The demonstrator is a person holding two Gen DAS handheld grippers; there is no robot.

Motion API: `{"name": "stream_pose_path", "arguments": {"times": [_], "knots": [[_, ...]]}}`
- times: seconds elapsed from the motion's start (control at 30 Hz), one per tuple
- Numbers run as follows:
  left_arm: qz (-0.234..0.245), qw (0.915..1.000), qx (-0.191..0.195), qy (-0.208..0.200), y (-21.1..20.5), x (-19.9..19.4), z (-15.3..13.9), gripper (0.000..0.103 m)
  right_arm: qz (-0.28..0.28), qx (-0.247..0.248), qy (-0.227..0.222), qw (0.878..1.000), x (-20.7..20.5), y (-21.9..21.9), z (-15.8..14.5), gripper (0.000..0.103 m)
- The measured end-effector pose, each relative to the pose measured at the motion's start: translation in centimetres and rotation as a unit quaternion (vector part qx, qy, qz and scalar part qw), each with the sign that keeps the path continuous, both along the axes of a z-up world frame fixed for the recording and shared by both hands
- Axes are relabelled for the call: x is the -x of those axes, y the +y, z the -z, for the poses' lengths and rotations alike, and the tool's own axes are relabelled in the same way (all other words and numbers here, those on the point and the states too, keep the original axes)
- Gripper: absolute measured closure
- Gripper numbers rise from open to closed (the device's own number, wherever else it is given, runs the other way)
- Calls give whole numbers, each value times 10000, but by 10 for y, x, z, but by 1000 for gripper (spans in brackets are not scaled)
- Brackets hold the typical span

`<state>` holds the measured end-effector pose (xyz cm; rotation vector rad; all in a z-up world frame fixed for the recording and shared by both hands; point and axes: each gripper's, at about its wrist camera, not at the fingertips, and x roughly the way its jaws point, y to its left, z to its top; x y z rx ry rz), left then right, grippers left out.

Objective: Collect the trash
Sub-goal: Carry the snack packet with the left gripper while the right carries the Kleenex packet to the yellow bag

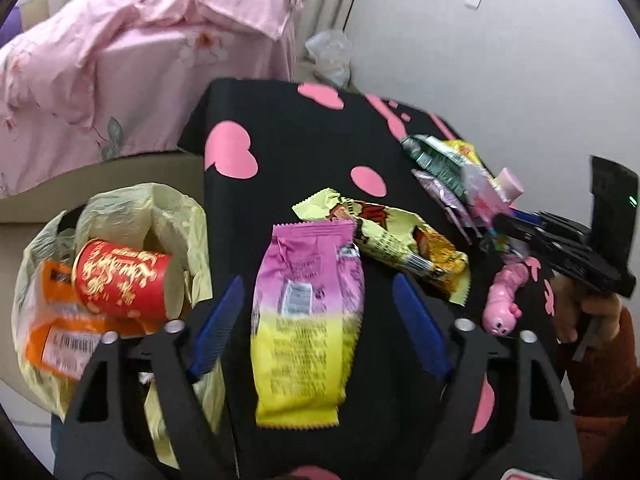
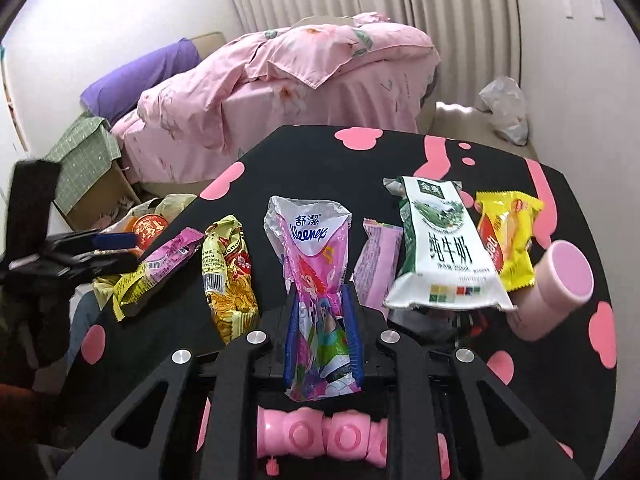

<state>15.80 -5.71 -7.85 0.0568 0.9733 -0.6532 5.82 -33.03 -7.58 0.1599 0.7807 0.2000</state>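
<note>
My left gripper (image 1: 318,308) is open, its blue fingers on either side of a pink and yellow snack wrapper (image 1: 306,332) on the black table (image 1: 288,128). A yellow noodle wrapper (image 1: 400,240) lies just beyond it. The bin with a yellow bag (image 1: 120,280) stands left of the table, holding a red paper cup (image 1: 120,280) and an orange pack. My right gripper (image 2: 322,312) is shut on a pink Kleenex tissue pack (image 2: 316,280), held above the table. The left gripper also shows at the left of the right wrist view (image 2: 116,248).
On the table lie a white and green milk pouch (image 2: 440,248), a yellow and red wrapper (image 2: 508,236), a pale pink wrapper (image 2: 378,264), a pink cup (image 2: 556,288) and a pink caterpillar toy (image 2: 320,436). A bed with pink bedding (image 2: 280,92) stands behind, and a cardboard box (image 2: 92,184) is on the floor.
</note>
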Motion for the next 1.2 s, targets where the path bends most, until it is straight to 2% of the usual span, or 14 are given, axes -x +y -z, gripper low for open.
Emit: {"name": "stream_pose_path", "arguments": {"times": [0.13, 0.23, 0.4, 0.63, 0.93, 1.2], "knots": [[-98, 9988, -296, 367, -14, -17, 15, 46, 19, -135, 25, 9999, 5, -2, 3, 82], [-100, 9989, -415, 191, -19, -10, 14, 50, -6, -131, 8, 9999, 9, -2, 4, 82], [-90, 9995, -279, -77, -16, 8, 2, 54, -9, -177, -51, 9998, 14, -3, 1, 82], [-347, 9975, -127, -601, 1, 26, -27, 54, -83, -216, -217, 9995, 19, 2, -12, 82], [-532, 9921, 133, -1131, 19, 44, -62, 54, -266, 30, -535, 9982, 24, 21, -42, 82], [-976, 9862, 397, -1276, 58, 49, -72, 54, -569, 300, -715, 9954, 23, 51, -63, 82]]}}
